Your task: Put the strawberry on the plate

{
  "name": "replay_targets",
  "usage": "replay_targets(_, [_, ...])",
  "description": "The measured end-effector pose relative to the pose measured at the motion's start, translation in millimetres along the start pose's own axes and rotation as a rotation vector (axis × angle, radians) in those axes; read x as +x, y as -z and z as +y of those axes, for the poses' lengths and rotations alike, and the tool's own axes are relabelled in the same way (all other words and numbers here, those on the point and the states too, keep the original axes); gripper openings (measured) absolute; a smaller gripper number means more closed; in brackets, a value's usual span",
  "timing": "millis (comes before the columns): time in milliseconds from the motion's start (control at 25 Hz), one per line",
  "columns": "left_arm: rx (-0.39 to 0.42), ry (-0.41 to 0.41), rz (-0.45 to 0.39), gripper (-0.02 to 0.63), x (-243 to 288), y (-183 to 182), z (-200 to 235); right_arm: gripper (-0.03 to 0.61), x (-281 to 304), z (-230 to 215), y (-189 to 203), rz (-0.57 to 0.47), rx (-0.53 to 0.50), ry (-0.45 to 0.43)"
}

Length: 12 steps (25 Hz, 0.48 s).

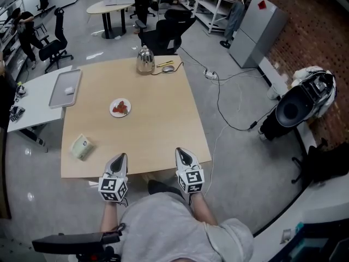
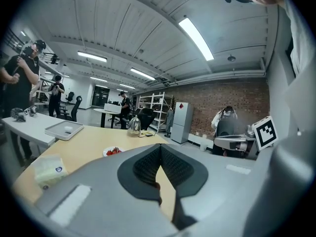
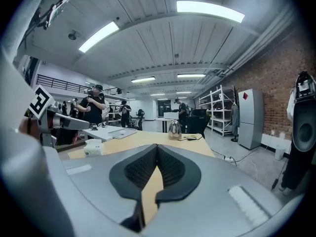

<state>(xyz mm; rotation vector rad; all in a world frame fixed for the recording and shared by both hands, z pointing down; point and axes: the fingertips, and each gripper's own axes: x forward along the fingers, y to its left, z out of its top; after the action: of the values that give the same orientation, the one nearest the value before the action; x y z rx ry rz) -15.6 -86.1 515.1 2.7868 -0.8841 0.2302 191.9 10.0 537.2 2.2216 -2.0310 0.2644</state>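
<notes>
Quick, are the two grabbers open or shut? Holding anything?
Left gripper: closed, holding nothing.
Right gripper: closed, holding nothing.

head view looks steeply down on the table (image 1: 142,141); both gripper views skim it, seemingly near-level.

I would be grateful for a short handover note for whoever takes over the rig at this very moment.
Left gripper: jaws shut, nothing between them, at the near edge of the light wooden table.
Right gripper: jaws shut, empty, beside the left one at the same edge.
Job's things: the red strawberry lies on the small round white plate, mid-table and left of centre, well ahead of both grippers.
Done: the strawberry appears to be on the plate.
Left: nothing evident; a quick check that the fruit sits well inside the rim would do.
</notes>
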Motion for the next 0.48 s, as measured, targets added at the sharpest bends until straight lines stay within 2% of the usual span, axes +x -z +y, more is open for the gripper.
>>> replay_targets(160, [0.005,0.001,-0.003,0.02,-3.4,-0.6,-2.0,0.006,-3.0,1.8,2.0,0.003,0.021,-0.005])
replay_targets(480, [0.011,0.0,-0.007,0.02,-5.4,-3.2,-0.3,0.006,-1.1,7.9,4.5,0.017,0.0,-0.003])
